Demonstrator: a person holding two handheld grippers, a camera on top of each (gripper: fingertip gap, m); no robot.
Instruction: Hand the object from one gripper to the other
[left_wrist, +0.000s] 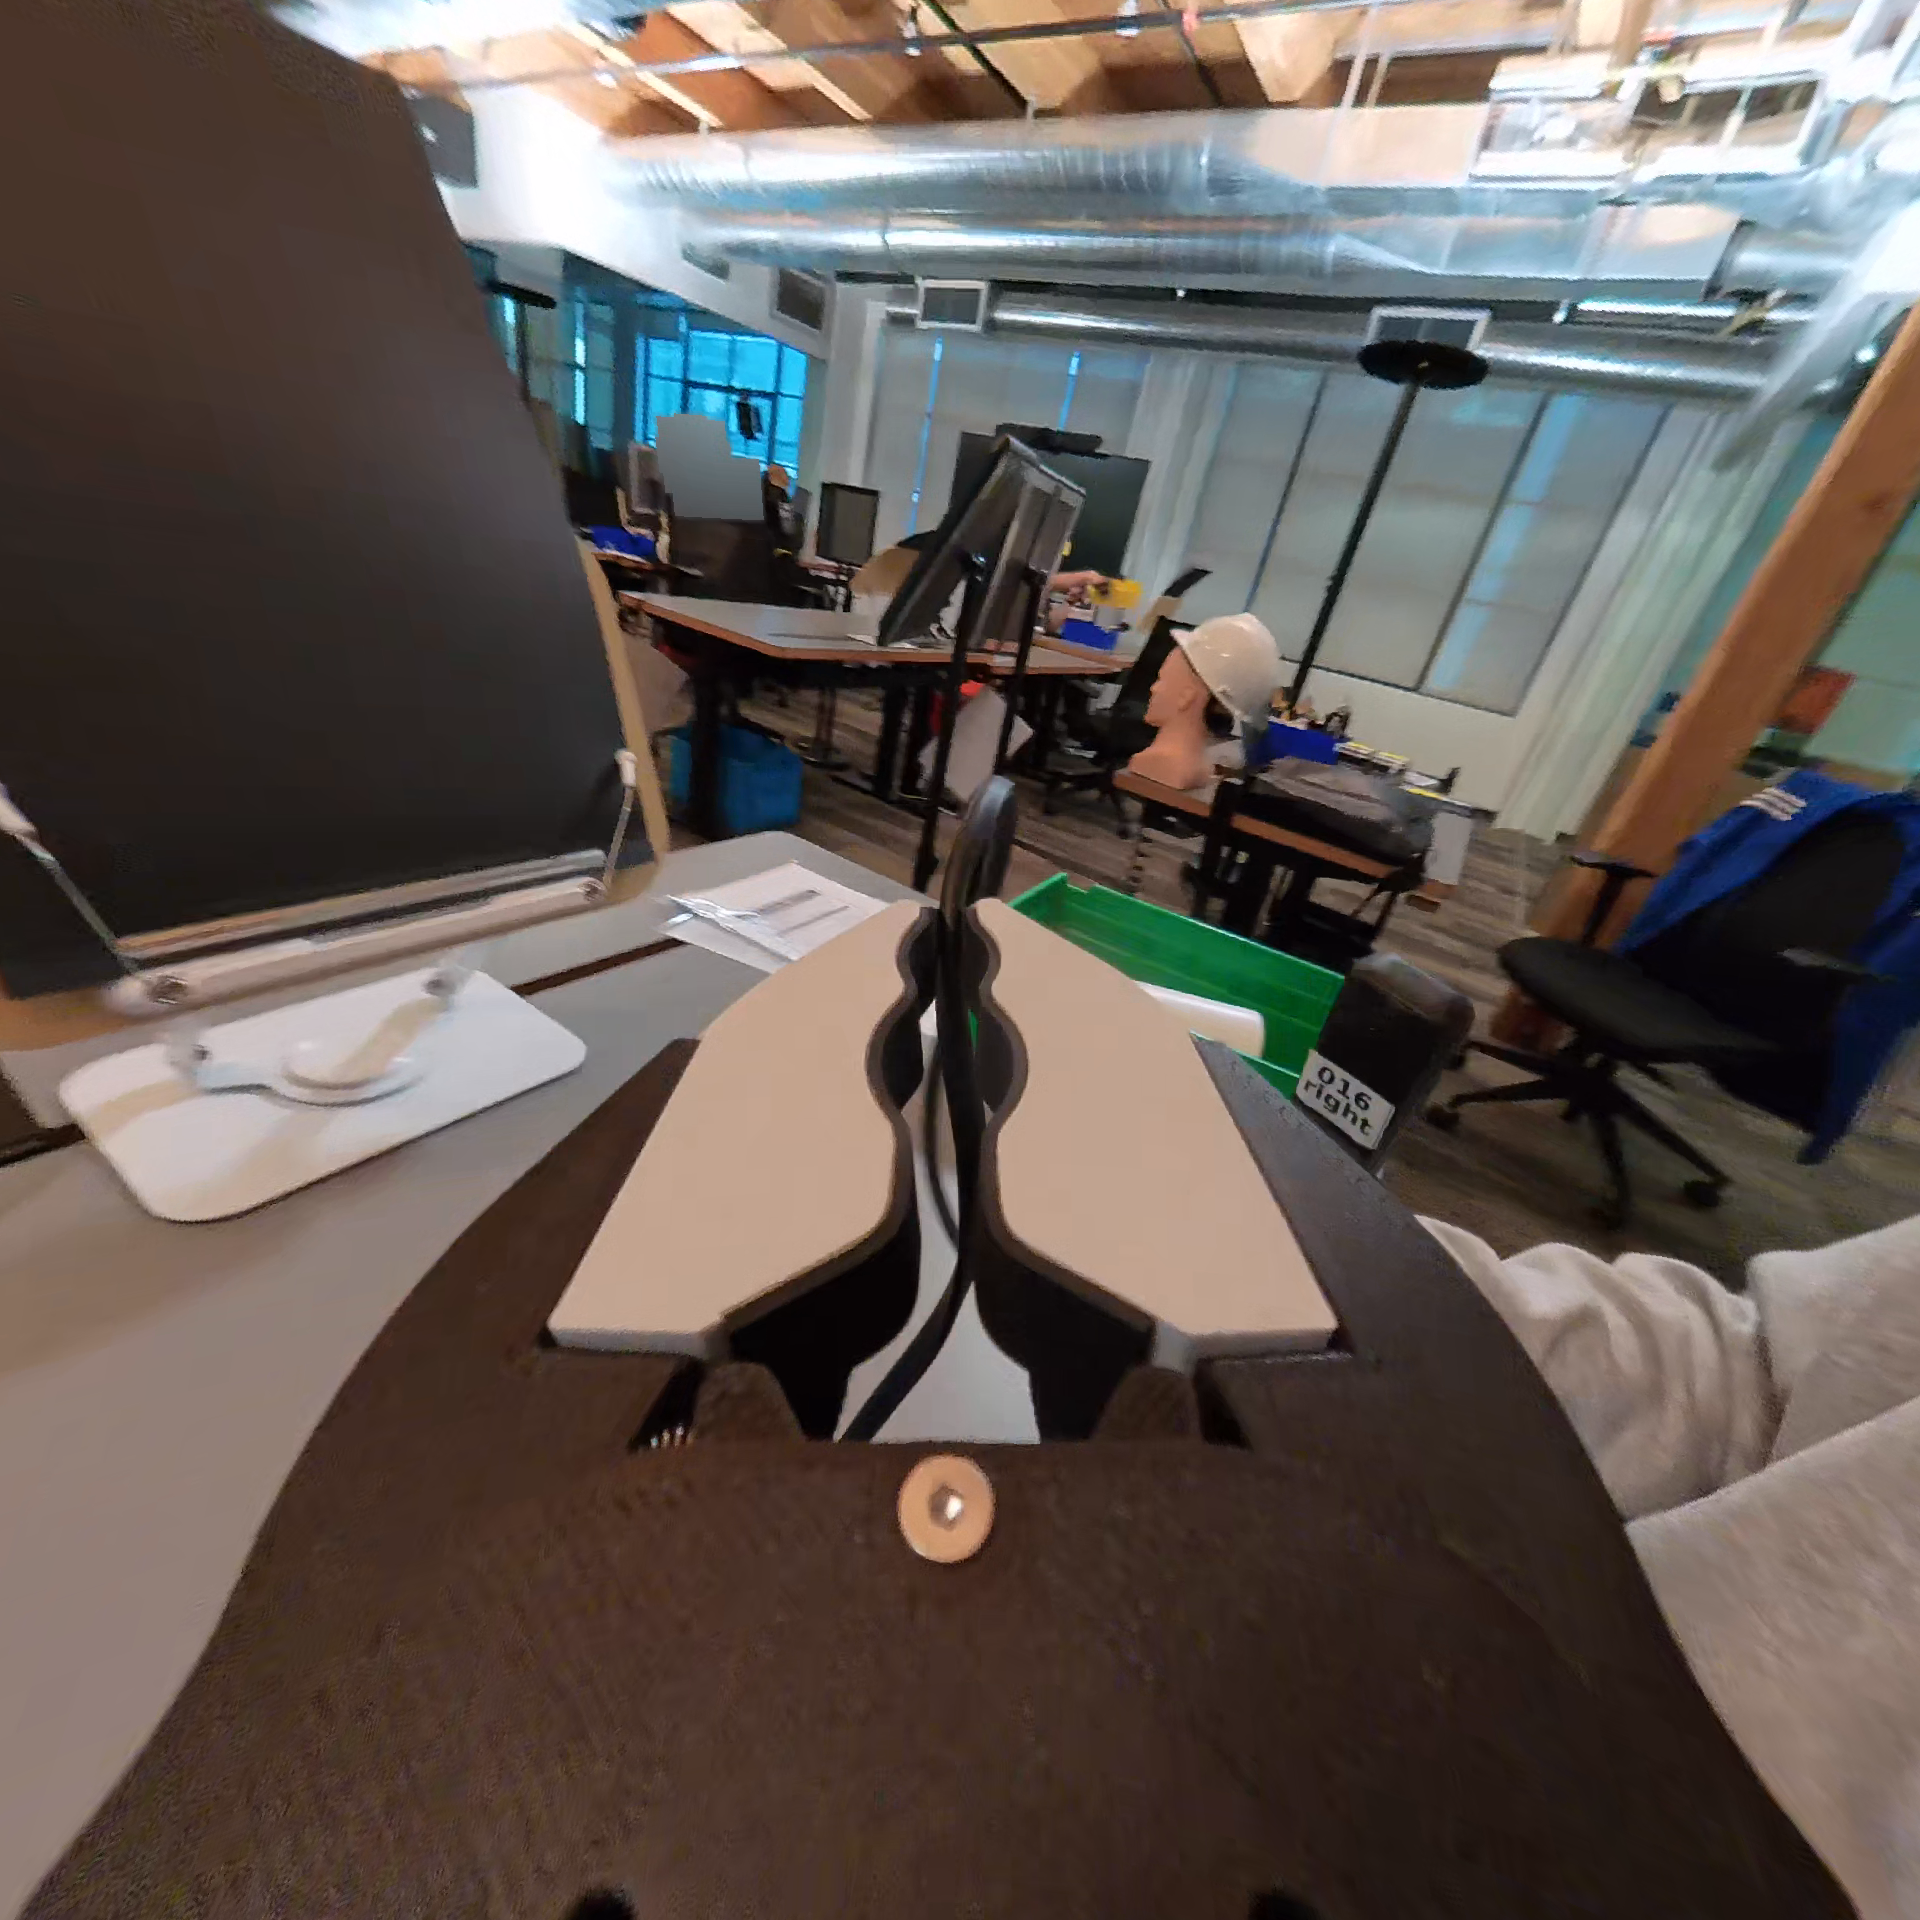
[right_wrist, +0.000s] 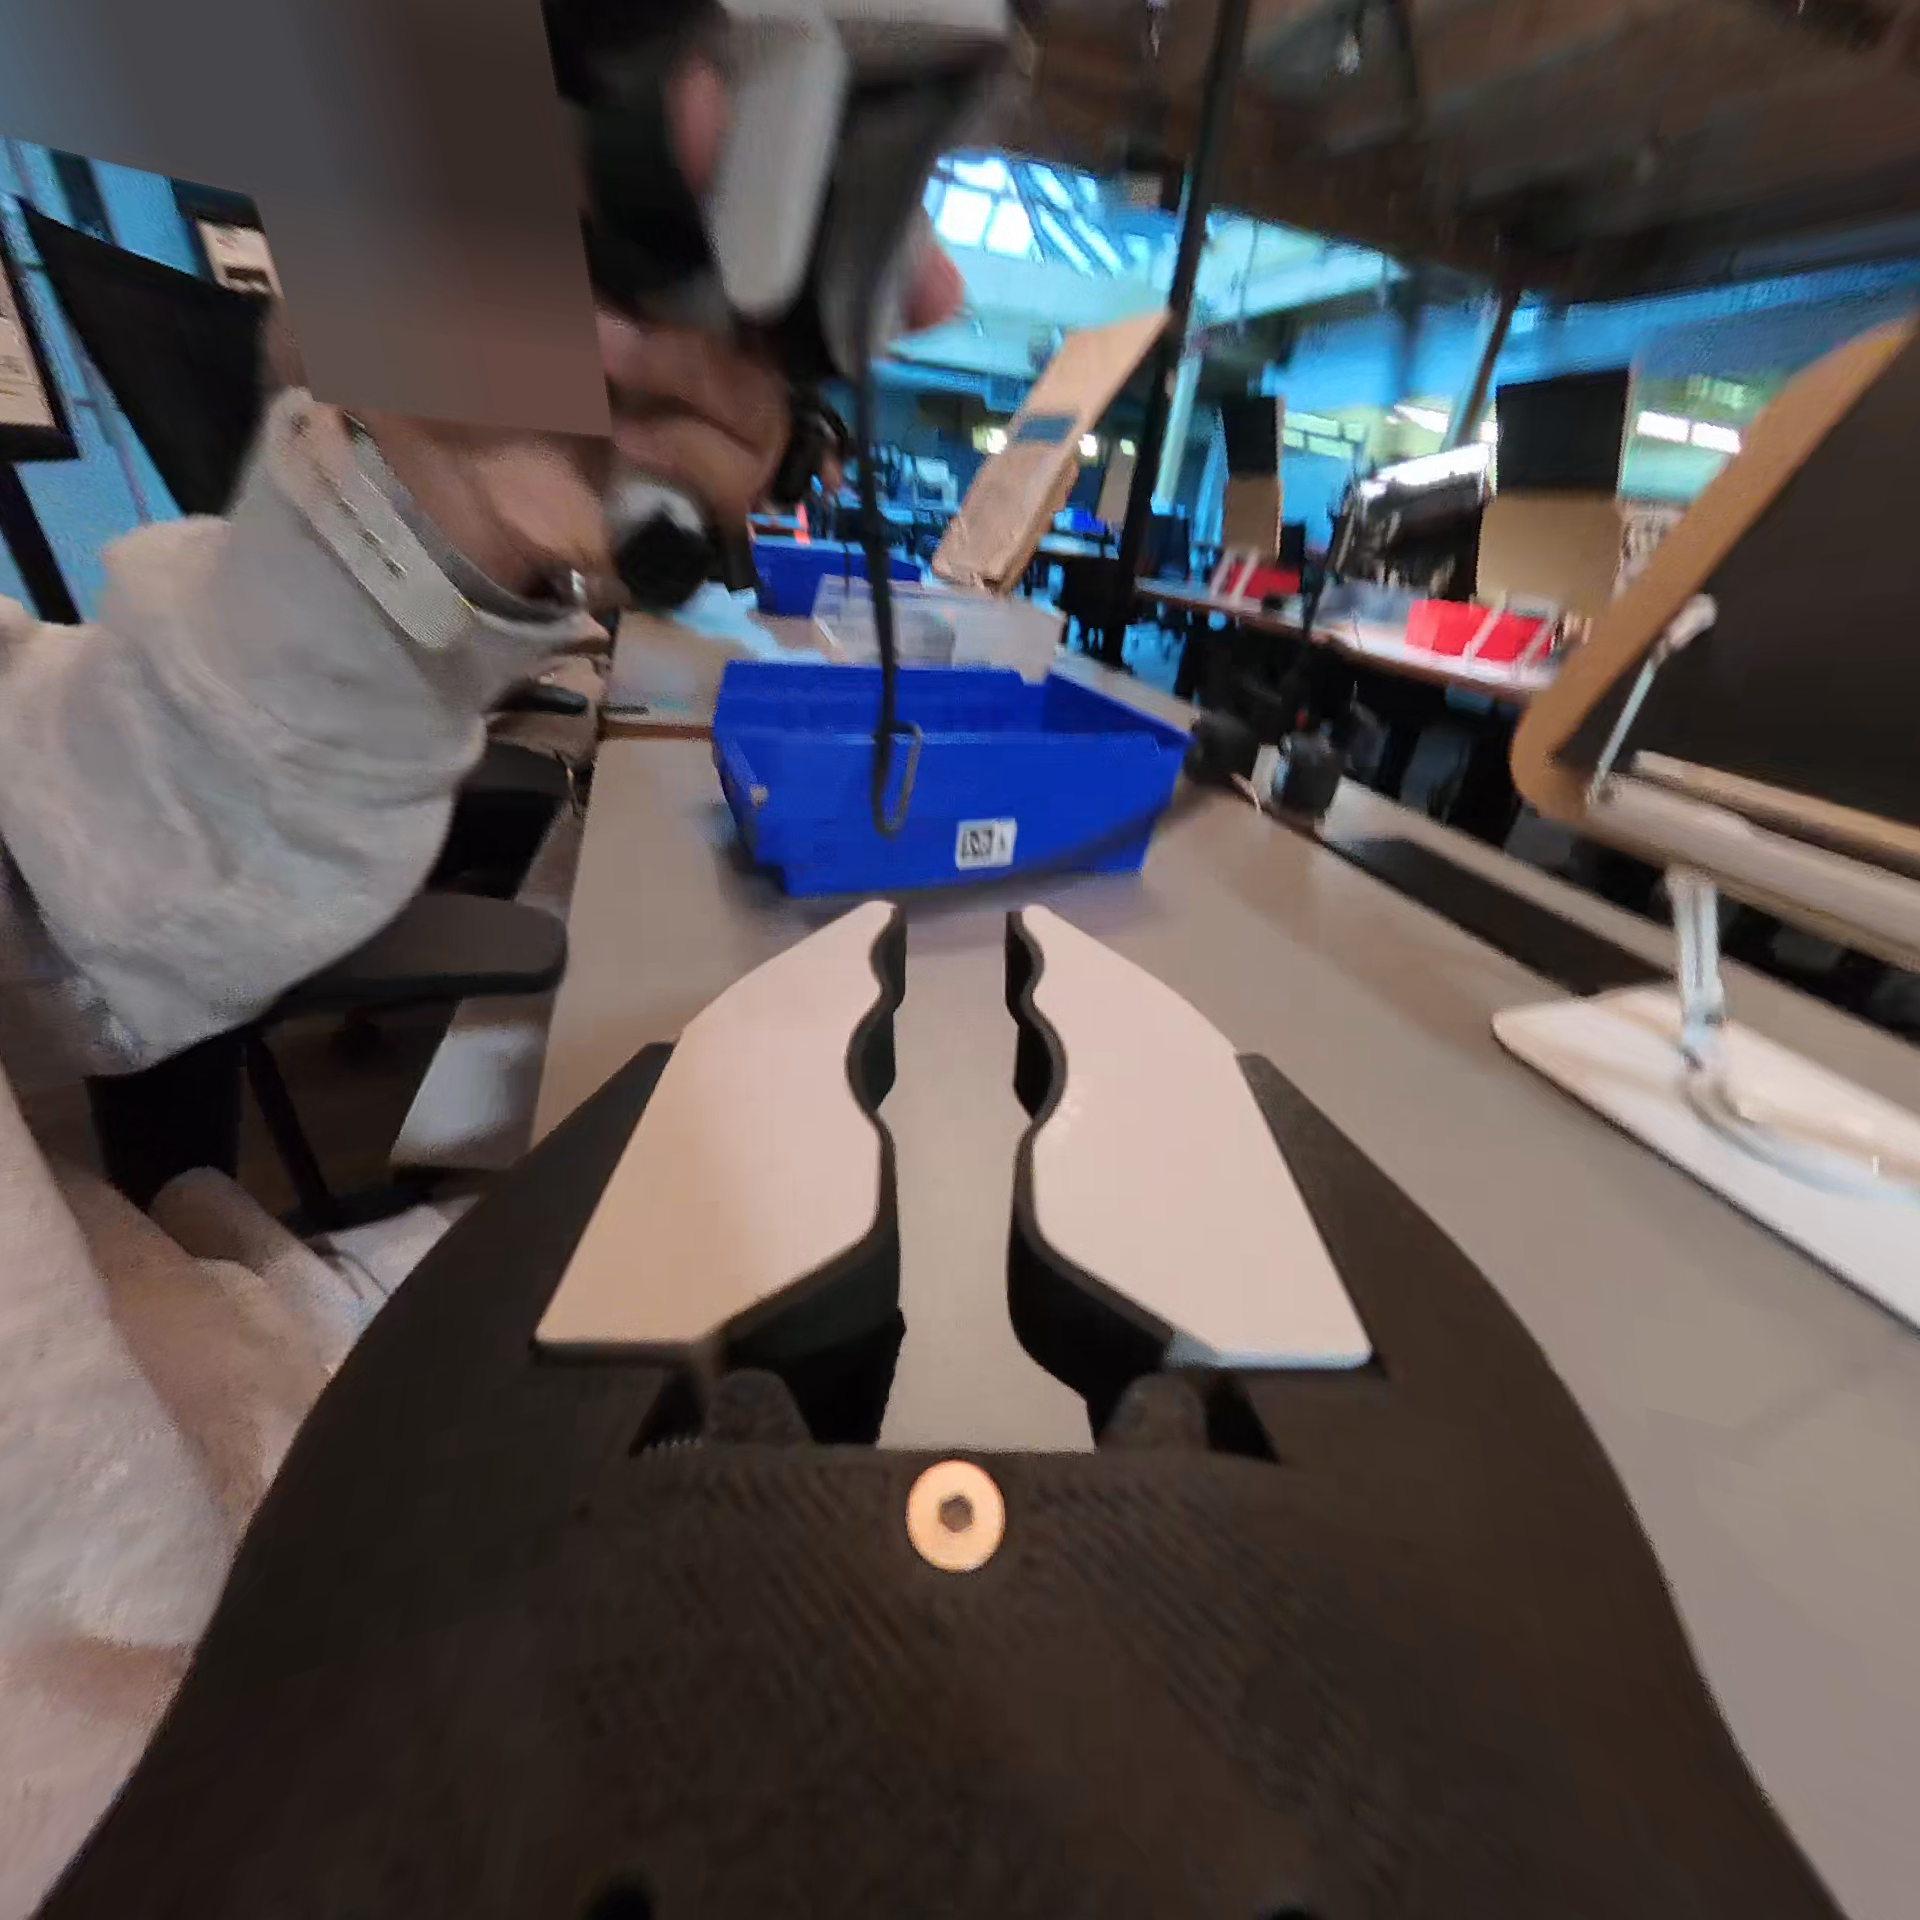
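The left gripper had its fingers pinching a thin black looped cord, held in the air above the grey counter. From the right wrist view, the cord hung down from that raised gripper in front of a blue bin at the counter's far end. The right gripper pointed low over the counter, its fingers slightly spread and holding nothing.
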